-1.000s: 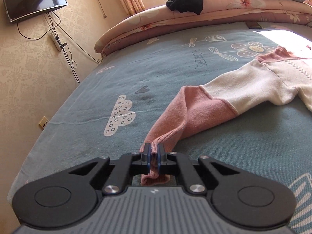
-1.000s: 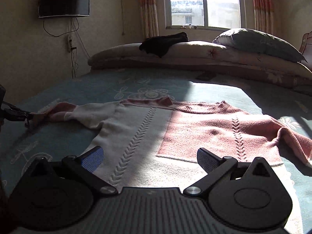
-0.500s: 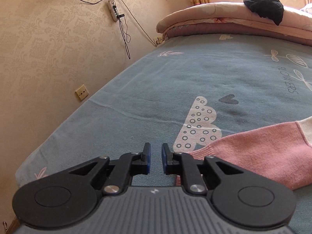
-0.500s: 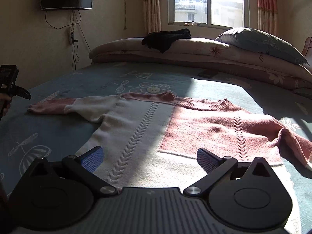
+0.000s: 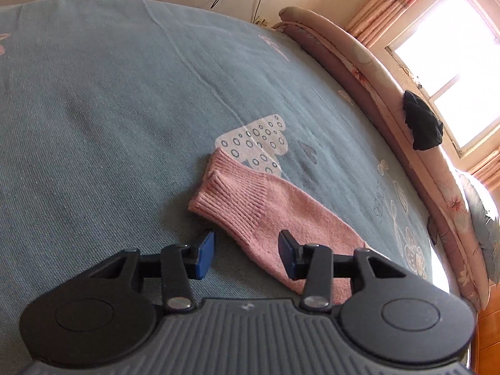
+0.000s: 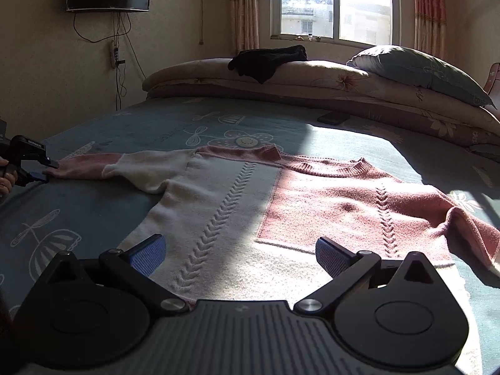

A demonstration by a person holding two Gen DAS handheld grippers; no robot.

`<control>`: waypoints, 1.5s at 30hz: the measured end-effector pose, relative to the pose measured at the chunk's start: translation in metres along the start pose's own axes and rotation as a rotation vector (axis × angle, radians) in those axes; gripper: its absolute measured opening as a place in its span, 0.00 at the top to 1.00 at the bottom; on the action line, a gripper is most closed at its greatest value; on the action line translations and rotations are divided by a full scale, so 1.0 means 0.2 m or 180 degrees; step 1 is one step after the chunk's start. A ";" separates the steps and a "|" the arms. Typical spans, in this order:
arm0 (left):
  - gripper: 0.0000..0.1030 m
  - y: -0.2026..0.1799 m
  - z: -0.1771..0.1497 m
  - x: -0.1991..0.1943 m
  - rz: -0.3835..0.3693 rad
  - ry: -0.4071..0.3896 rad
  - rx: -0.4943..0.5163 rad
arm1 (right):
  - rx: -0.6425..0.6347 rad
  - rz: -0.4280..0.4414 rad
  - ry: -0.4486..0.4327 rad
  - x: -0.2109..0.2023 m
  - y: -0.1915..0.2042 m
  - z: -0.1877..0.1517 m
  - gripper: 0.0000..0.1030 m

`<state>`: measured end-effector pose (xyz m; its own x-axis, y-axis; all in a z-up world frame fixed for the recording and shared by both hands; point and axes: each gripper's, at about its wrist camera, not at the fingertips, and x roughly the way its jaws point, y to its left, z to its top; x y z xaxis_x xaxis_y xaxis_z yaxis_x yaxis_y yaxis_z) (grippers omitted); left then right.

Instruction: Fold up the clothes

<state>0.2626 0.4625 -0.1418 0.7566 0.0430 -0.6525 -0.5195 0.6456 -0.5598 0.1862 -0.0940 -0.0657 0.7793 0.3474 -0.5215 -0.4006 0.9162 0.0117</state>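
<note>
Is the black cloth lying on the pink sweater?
No, the black cloth lies on the rolled bedding by the window, away from the sweater.

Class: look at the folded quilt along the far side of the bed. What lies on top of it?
On the quilt lie a crumpled black garment and a grey-green pillow. Whatever is beneath them is covered.

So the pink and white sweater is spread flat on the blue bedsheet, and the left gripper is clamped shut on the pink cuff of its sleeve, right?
Not quite. The left gripper is open: its jaws have just been opening, and in the left wrist view the pads stand apart, pressing on nothing, the pink cuff lying flat just ahead. The rest holds: the sweater is spread on the blue bedsheet.
</note>
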 end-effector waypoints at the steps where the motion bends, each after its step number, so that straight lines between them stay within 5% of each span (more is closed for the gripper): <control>1: 0.57 0.00 0.00 0.02 0.0003 -0.0062 -0.0004 | 0.0008 0.0000 -0.0003 0.00 0.00 0.00 0.00; 4: 0.65 -0.06 -0.01 0.05 0.0170 -0.0194 0.0111 | 0.0047 -0.0037 -0.0005 0.00 -0.01 0.00 0.00; 5: 0.80 -0.09 -0.01 0.05 0.0291 -0.0220 0.0204 | 0.0058 -0.0050 -0.0005 0.00 -0.02 0.00 0.00; 7: 0.94 -0.15 0.00 0.05 0.0511 -0.0303 0.0438 | 0.0071 -0.0064 -0.0002 0.00 -0.03 0.00 0.00; 18: 0.95 -0.28 0.14 -0.09 0.0487 -0.0917 0.0989 | 0.0088 -0.0078 0.0020 0.00 -0.04 -0.01 0.00; 23: 0.91 -0.19 0.09 0.06 0.0906 -0.0505 0.1047 | 0.0037 -0.0059 0.0053 0.01 -0.02 -0.01 0.00; 25: 0.84 -0.16 0.08 0.05 0.1083 -0.0591 0.1040 | 0.0012 -0.0052 0.0048 0.01 -0.02 -0.01 0.00; 28: 0.89 -0.16 0.12 0.00 0.1399 -0.0716 0.1009 | -0.0017 -0.0046 0.0043 0.00 -0.02 0.00 0.00; 33: 0.78 -0.33 0.08 -0.13 0.0832 -0.0642 0.1333 | 0.0067 0.0000 0.0073 0.03 -0.01 0.00 0.00; 35: 0.56 -0.47 0.01 -0.14 0.0487 -0.0504 0.1549 | 0.0070 0.0032 0.0086 0.03 0.00 -0.01 0.00; 37: 0.45 -0.63 -0.08 -0.12 0.0094 -0.0308 0.1758 | 0.0045 0.0070 0.0091 0.03 0.03 0.00 0.00; 41: 0.39 -0.86 -0.28 0.00 -0.0654 0.0229 0.1773 | -0.0116 0.0054 0.0063 0.01 0.07 0.00 0.00; 45: 0.38 -0.96 -0.44 0.12 -0.1032 0.0623 0.1624 | -0.0082 0.0090 0.0092 0.01 0.06 0.00 0.00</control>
<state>0.3467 0.2728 -0.0949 0.7321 -0.3247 -0.5989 0.0152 0.8867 -0.4622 0.1814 -0.0820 -0.0669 0.7534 0.3669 -0.5458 -0.4348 0.9005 0.0051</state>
